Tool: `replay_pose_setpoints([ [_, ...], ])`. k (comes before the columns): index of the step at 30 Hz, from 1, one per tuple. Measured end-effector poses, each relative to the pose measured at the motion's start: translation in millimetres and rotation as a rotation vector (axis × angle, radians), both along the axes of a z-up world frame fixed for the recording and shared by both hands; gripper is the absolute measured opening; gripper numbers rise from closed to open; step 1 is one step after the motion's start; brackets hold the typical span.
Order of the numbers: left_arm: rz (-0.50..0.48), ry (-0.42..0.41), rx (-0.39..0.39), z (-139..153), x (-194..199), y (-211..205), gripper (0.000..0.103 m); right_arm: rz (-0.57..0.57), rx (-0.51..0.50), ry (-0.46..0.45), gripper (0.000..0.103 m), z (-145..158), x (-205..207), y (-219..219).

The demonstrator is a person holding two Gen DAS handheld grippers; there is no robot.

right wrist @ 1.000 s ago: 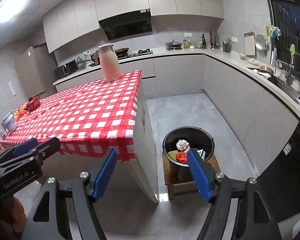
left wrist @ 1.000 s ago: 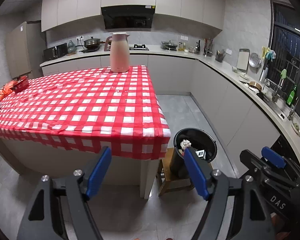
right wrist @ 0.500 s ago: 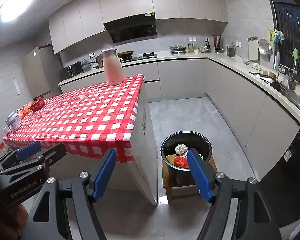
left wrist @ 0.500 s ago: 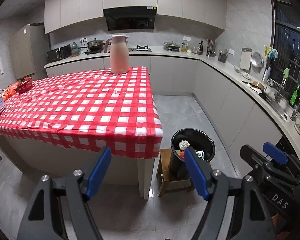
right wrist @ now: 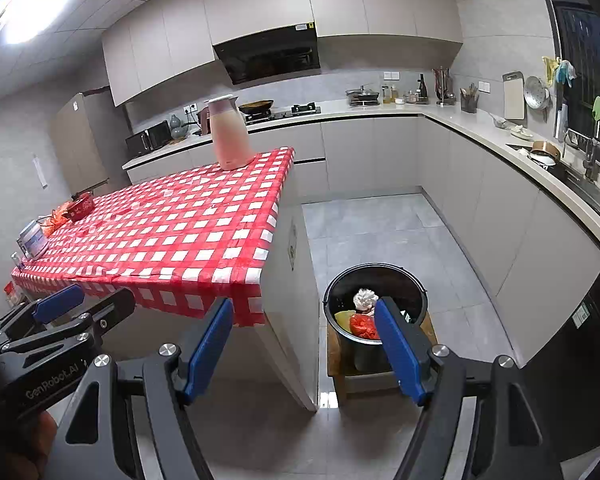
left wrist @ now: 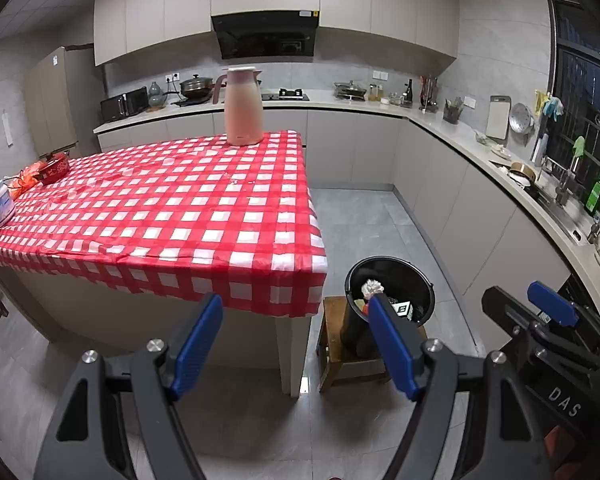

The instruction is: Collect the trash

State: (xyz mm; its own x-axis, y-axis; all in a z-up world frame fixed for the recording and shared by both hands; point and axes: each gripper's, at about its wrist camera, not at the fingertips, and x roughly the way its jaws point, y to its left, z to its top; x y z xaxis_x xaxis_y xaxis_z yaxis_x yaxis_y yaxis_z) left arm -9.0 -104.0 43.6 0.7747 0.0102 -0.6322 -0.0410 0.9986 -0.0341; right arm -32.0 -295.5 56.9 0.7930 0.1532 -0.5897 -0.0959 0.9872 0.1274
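Jaws spread empty; black bin [right wrist: 376, 304] holds crumpled trash [right wrist: 365, 299].

The black trash bin [right wrist: 376, 312] is round and open at the top. It stands upright on a low wooden stool [right wrist: 342, 366], just beside the corner of the table with the red checked cloth [right wrist: 172, 236]. Inside the bin lie a crumpled white paper ball [right wrist: 365, 298], a red wrapper [right wrist: 362, 326] and a yellow piece [right wrist: 344, 316], all close together at the side nearer to the table.
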Motion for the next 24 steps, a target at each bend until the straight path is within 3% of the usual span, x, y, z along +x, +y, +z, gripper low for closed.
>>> replay_pose_setpoints([
  [24,-0.009,0.002,0.004,1.8,6.7,5.9,0.076,-0.003,-0.001,0.010,0.075,-2.5,5.7,5.1],
])
